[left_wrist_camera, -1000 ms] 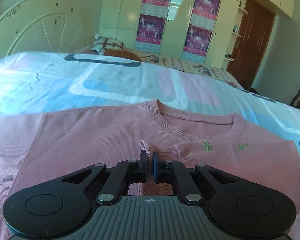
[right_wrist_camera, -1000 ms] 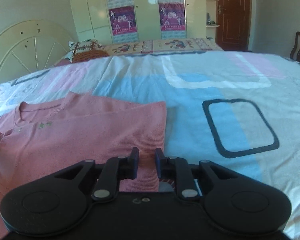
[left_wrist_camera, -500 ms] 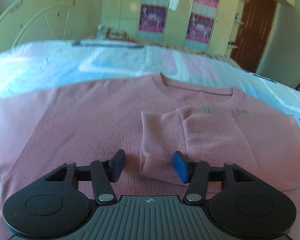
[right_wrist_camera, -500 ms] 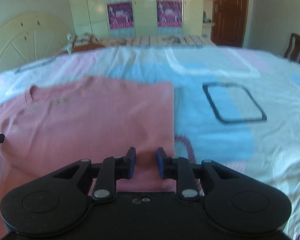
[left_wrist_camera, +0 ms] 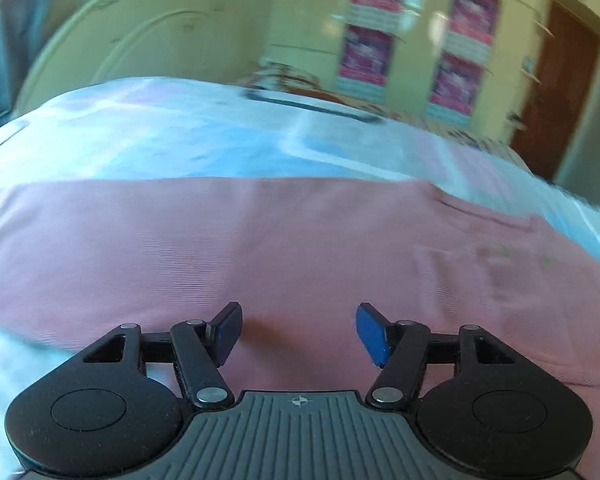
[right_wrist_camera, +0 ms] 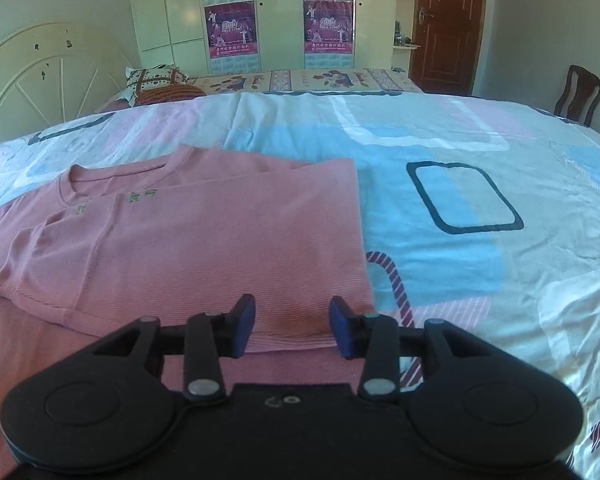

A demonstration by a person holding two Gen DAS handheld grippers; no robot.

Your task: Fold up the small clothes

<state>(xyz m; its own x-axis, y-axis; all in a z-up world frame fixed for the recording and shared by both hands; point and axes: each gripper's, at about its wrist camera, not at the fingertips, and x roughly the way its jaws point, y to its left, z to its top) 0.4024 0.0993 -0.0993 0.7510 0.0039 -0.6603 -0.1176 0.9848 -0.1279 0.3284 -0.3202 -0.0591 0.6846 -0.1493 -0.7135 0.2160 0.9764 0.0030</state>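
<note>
Bed (right_wrist_camera: 480, 140) under a patterned sheet, headboard (right_wrist_camera: 40, 64) and wardrobe (right_wrist_camera: 260, 12) behind. Pink top (right_wrist_camera: 204, 240) spread flat near the front edge, neckline (right_wrist_camera: 112, 176) pointing toward the headboard. Right side already folded in over the body, edge running straight down beside the blue of the sheet; sleeve (right_wrist_camera: 52, 264) laid across toward the middle. Left side seemingly still unfolded: broad, single pink expanse in the blurred left view (left_wrist_camera: 260, 248).

Left gripper (left_wrist_camera: 298, 332) above that pink expanse, jaws just widened, well apart, nothing between them. Right gripper (right_wrist_camera: 292, 328) over the folded hem, jaws just parted too, moderately open, fabric lying beneath but not pinched.

Judged step: first side fold released, move on to the other side. Next move likely calls for reaching the far left shoulder and hem, closing on the fabric at both points, then carrying the side across evenly without dragging the finished fold.
</note>
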